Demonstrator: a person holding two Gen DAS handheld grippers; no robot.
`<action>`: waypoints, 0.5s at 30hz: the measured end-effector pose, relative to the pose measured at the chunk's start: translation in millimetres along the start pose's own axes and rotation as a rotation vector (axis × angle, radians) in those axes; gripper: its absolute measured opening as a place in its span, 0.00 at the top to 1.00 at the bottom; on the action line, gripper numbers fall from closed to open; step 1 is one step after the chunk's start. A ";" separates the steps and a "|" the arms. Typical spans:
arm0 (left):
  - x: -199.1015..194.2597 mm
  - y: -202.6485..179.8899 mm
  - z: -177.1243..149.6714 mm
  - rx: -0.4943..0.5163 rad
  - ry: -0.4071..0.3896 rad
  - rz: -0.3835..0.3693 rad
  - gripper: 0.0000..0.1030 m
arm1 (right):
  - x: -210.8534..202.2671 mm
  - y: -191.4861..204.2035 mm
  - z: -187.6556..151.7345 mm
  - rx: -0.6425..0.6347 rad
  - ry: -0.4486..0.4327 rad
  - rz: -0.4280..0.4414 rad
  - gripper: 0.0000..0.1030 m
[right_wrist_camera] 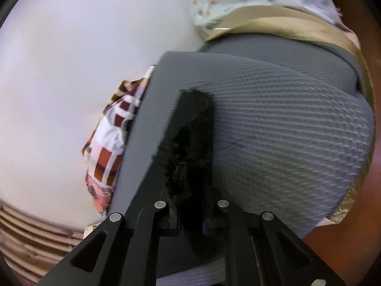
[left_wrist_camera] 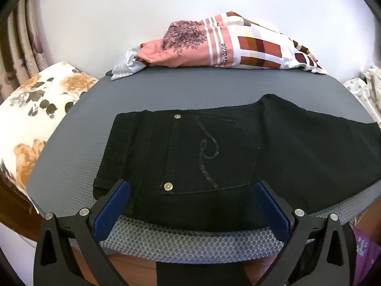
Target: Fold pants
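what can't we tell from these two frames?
- Left wrist view: pants legs run off the right edge; hems unseen.
- Right wrist view: right gripper shut on black fabric, motion-blurred; which part of the pants is unclear.
- Left gripper open; contact with the waistband unclear.

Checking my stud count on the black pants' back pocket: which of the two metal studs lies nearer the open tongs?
The lower stud, at the pocket's near corner, just ahead of the open left tongs. The other stud sits farther up the pants.

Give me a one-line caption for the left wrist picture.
Open left gripper hovers over black pants laid flat on a grey mat.
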State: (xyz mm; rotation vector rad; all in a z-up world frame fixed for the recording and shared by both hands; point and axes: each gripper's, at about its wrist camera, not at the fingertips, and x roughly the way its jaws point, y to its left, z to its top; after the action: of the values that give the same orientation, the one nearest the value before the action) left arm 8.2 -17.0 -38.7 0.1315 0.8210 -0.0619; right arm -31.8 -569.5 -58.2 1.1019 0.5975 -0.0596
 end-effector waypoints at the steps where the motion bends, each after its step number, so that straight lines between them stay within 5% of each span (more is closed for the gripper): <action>1: 0.6 0.0 0.4 0.002 0.003 0.007 0.00 | 2.8 9.3 -1.1 -0.014 0.007 0.013 0.89; 15: 0.5 -5.9 -0.3 0.043 0.008 0.039 0.00 | 84.1 117.9 -68.5 -0.147 0.225 0.174 0.88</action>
State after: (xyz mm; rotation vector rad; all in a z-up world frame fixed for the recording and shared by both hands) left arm 7.7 -22.7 -39.8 0.1883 0.8249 -0.0421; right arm 49.2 -435.7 -23.5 1.0197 0.6926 0.2582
